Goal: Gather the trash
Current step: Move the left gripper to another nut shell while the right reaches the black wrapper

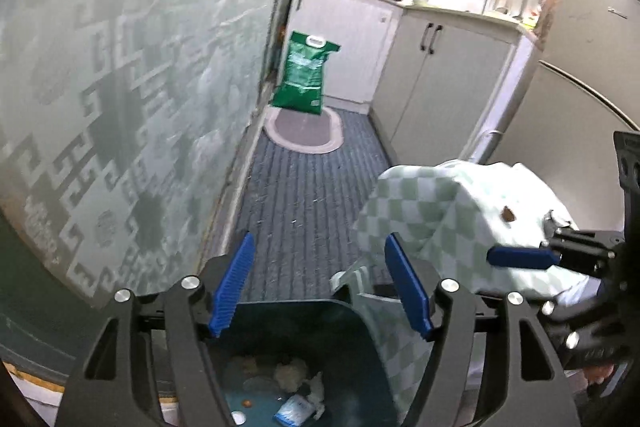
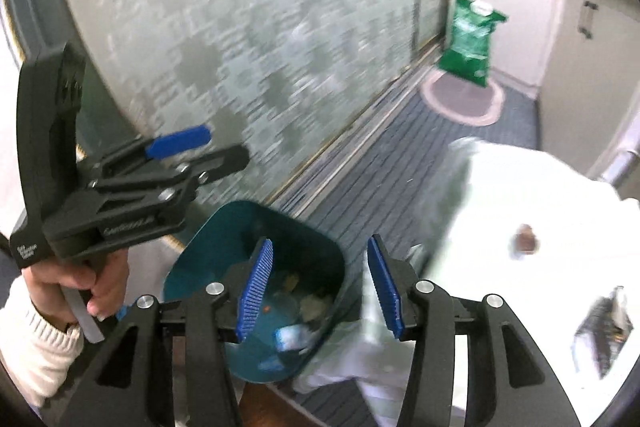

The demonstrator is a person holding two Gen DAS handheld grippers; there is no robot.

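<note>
— Trash [image 1: 294,393] where?
— Down in teal bin [image 1: 320,339], at six o'clock, under left gripper [image 1: 320,287]; scraps and a blue-white packet [image 1: 293,409].
— Left tongs?
— Spread apart, holding nothing.
— Toward three o'clock?
— Checkered cloth [image 1: 424,219], draped over bin's edge, with brown crumb [image 1: 508,215] on top.
— Right gripper [image 2: 320,285]?
— Parted too, empty, above bin rim and cloth.

green bag [image 1: 305,75], oval mat [image 1: 305,131]
</note>
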